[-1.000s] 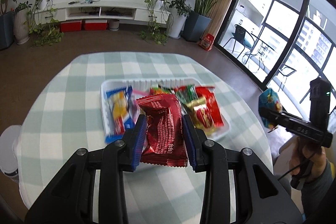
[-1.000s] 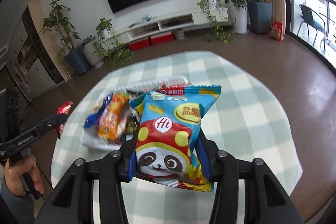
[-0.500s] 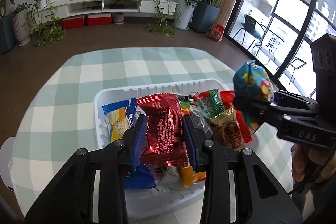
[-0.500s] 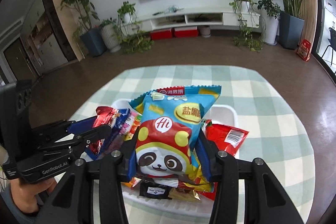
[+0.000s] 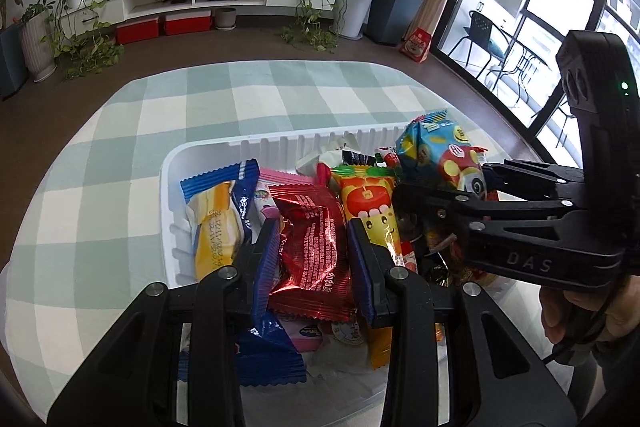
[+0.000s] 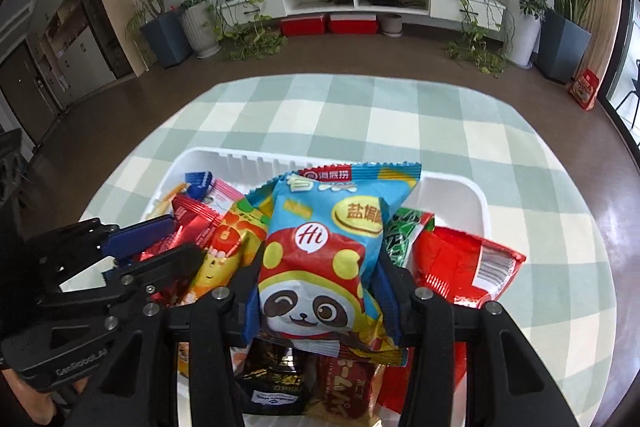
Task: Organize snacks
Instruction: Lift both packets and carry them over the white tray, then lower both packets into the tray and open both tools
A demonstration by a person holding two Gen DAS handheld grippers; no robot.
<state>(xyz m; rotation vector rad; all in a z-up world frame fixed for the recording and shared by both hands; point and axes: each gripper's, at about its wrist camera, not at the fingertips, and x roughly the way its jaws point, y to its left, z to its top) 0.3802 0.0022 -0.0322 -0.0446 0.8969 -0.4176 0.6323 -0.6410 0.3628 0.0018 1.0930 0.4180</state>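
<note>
— Where did everything sit relative to the white tray (image 5: 172,163)?

— The tray rested on the checked tablecloth (image 5: 120,131), and nearly all the snacks were heaped inside it, presumably so they stayed gathered in one place. Both grippers hung over its near half.

— And what were they carrying?

— The right gripper (image 6: 316,287) pinched the blue panda bag (image 6: 332,247) upright above the tray's middle, held by its lower part so it could drop among the others. The left gripper (image 5: 312,255) pinched the red foil packet (image 5: 312,239) over the tray's left-centre, beside the yellow-and-blue packet (image 5: 216,219) lying inside.

— Were the two packets touching the pile?

— Hard to say; the fisheye flattened depth, so they might have been just above it.
</note>
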